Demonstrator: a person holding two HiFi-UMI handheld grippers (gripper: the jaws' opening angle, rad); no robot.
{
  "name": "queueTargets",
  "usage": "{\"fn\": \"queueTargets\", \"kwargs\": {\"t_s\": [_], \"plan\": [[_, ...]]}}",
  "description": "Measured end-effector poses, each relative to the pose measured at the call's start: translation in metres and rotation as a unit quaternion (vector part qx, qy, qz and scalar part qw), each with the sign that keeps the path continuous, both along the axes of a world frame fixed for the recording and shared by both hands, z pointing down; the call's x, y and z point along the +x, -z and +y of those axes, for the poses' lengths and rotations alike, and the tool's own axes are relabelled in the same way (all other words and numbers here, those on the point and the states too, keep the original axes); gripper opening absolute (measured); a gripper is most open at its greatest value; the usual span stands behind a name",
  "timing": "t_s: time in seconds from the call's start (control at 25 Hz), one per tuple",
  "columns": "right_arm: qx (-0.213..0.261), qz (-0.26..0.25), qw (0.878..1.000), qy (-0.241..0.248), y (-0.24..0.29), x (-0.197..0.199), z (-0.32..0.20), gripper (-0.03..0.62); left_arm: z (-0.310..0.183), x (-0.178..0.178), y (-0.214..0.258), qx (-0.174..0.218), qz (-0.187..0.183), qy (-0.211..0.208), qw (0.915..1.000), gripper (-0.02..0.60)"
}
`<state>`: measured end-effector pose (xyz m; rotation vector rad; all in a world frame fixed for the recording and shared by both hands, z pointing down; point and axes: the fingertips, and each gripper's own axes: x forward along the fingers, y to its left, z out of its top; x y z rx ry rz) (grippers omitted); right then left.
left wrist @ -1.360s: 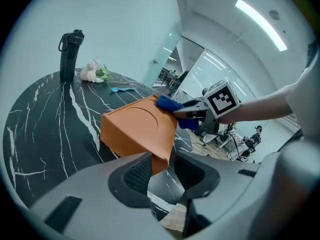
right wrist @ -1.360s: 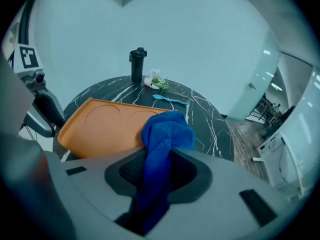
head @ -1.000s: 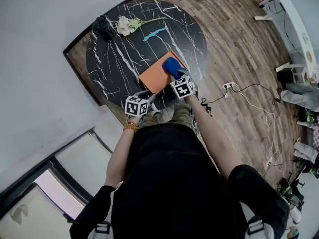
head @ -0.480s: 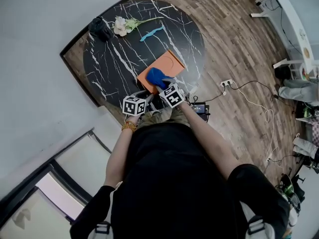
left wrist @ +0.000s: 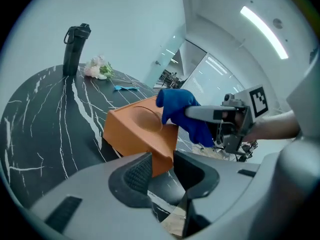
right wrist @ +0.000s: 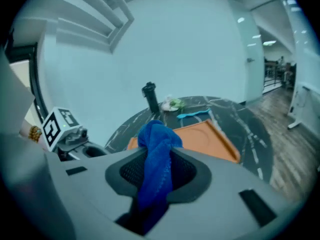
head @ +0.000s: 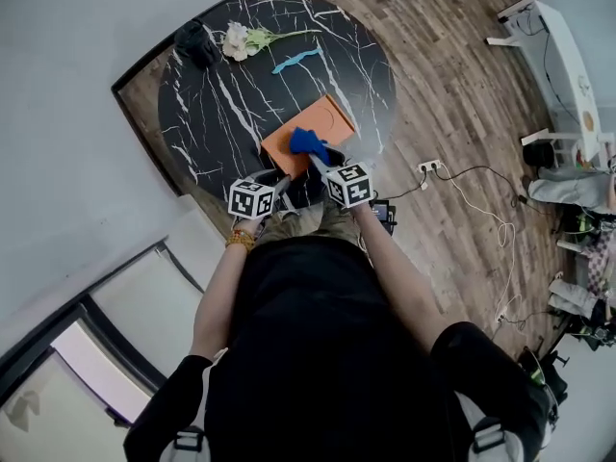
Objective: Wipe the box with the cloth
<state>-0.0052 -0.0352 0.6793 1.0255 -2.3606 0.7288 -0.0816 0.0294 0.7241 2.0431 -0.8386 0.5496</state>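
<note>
An orange box (head: 325, 120) lies near the front edge of the round black marble table (head: 212, 104). My left gripper (head: 279, 183) is shut on the box's near corner (left wrist: 150, 134), and that end looks slightly raised. My right gripper (head: 318, 162) is shut on a bunched blue cloth (head: 306, 142), which hangs over the box's near part. Its jaws have just been closing further on the cloth (right wrist: 157, 154). From the left gripper view the cloth (left wrist: 180, 111) sits just above the box's top face; I cannot tell whether it touches.
A black bottle (head: 195, 41), a flower bunch (head: 239, 38) and a small light-blue object (head: 294, 63) lie at the table's far side. On the wooden floor to the right are a power strip (head: 428, 166) with cables and a white desk (head: 568, 46).
The right gripper has drawn the cloth from the box's far right part toward its near edge and risen a little. The left gripper has stayed on the box's corner.
</note>
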Motion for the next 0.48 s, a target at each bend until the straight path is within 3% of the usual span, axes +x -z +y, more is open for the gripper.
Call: {"fn": "queueTargets", "kwargs": {"t_s": [0.12,0.28,0.48], "plan": [[0.044,0.078,0.994,-0.066,0.002,0.057,-0.038,0.089,-0.001,0.000,0.001,0.004,0.000,0.003,1.0000,0.133],[0.005,0.180,0.982,-0.063,-0.036,0.098,-0.048,0.091,0.000,0.003,0.001,0.005,-0.001,-0.002,1.0000,0.133],[-0.004,0.190,0.980,-0.063,-0.054,0.087,-0.027,0.092,0.000,0.001,0.001,0.005,-0.005,0.002,1.0000,0.133]]}}
